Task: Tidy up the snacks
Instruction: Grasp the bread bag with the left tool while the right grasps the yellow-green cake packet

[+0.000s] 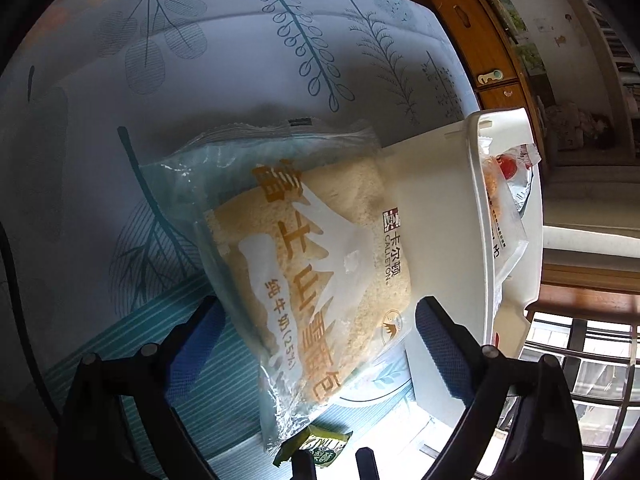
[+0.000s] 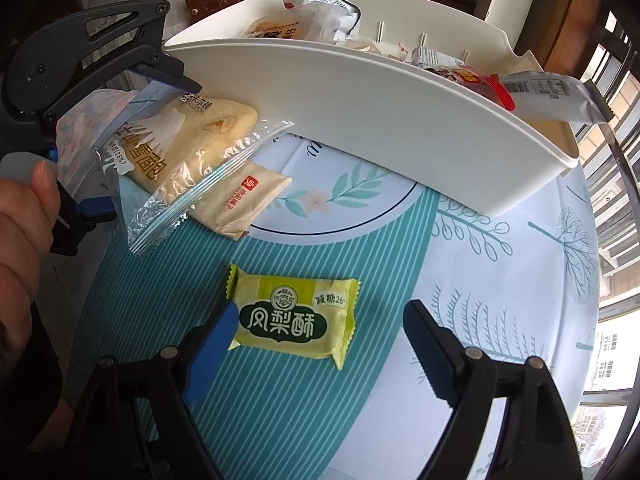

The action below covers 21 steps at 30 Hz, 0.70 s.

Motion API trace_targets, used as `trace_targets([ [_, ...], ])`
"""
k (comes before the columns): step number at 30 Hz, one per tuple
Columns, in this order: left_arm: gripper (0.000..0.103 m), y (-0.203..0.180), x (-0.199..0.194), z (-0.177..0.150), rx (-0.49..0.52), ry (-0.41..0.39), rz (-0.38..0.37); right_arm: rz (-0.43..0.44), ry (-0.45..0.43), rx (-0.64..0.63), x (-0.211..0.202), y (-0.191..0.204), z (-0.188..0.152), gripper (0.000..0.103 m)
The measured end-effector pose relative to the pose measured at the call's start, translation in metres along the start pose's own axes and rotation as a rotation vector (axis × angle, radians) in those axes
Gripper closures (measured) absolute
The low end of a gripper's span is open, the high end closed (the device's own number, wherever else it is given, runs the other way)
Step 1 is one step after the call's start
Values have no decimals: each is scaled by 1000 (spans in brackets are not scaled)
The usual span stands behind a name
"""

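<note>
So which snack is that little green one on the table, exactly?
Start at the long white bin full of snacks, then come down onto the teal-striped cloth. The pineapple cake packet lies there alone between the right gripper's open fingers: small, yellow-green, unlike the pale bread bags.

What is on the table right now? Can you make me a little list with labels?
table cover: tablecloth with teal stripes and leaf drawings
bin: white bin, already holding several snack packets
bread: clear bread bag, between the open jaws of the left gripper, beside the bin
under the bread: beige packet, flat on the cloth
green snack: pineapple cake packet, flat on the cloth
right gripper: jaws open on either side of the pineapple cake packet
</note>
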<state>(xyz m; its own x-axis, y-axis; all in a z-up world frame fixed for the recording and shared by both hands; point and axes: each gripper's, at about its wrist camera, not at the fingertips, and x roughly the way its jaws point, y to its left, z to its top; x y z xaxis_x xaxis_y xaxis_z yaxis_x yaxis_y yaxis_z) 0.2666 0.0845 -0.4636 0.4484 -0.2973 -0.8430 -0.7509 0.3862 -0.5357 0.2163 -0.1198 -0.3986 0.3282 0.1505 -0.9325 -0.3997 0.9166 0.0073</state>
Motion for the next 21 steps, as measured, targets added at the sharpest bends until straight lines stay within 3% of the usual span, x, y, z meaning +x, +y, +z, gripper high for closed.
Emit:
trace_targets([
  [3,15,1,2,-2,6,10,4,8,-17,0,-1,2,0,26],
  [5,33,-1,4,-2,17,27,-11,18,-28,0,-1,0,2,33],
  [8,44,-4,6,-4,27,30,18,34,-37,4,-1,0,4,44],
  [12,49,1,5,-5,11,26,3,43,-47,8,-3,-4,8,59],
  [21,65,7,-11,-7,32,-22,-57,30,-51,17,-14,-8,-1,59],
])
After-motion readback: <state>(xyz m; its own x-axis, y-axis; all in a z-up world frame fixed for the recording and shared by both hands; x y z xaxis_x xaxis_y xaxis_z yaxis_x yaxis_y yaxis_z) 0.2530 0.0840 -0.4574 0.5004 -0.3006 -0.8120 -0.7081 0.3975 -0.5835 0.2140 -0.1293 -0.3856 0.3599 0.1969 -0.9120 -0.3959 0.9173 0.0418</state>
